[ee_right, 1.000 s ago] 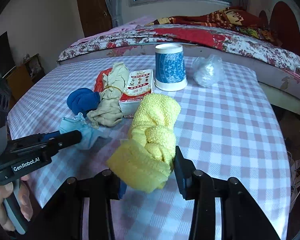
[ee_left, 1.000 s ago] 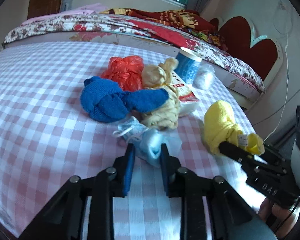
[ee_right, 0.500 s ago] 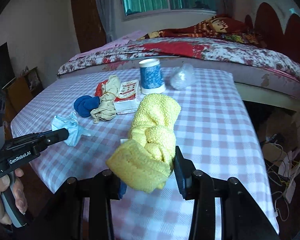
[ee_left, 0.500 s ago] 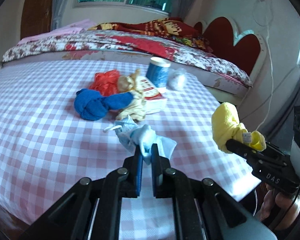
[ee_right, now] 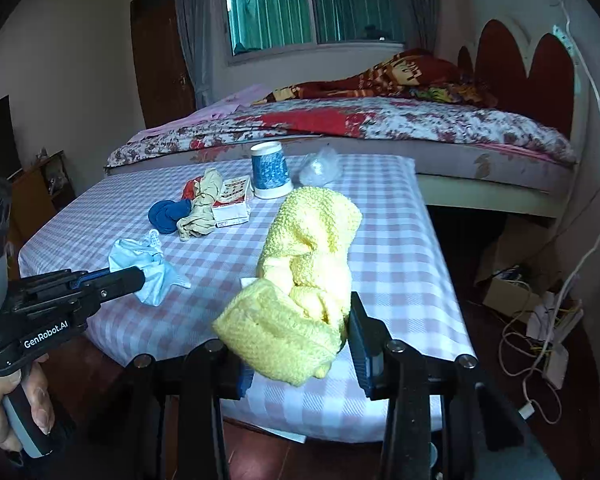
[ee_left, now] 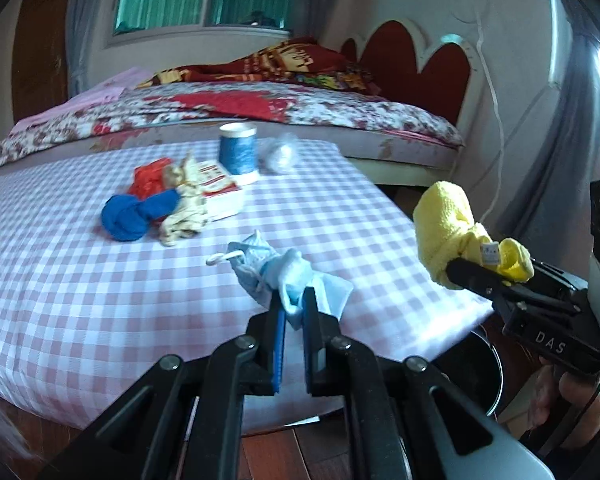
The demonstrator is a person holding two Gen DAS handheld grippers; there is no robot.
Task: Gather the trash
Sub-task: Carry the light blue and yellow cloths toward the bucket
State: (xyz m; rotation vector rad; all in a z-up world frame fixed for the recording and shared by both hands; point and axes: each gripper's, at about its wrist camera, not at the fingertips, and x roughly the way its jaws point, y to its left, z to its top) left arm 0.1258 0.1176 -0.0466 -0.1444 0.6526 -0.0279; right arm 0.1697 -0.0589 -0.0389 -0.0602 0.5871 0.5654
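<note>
Two tongs, left tongs [ee_left: 293, 309] pinching crumpled pale-blue mask [ee_left: 288, 276], right tongs [ee_right: 296, 340] clamping knotted fuzzy yellow cloth [ee_right: 308, 256]

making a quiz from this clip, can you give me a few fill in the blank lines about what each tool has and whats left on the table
1. The left tool is shut on a crumpled light ____ cloth.
2. The right tool is shut on a knotted ____ towel.
3. On the checked tablecloth, the dark blue cloth lies beside a ____ cloth.
4. The blue paper cup stands ____ on the table.

Missing words: blue; yellow; beige; upright
</note>
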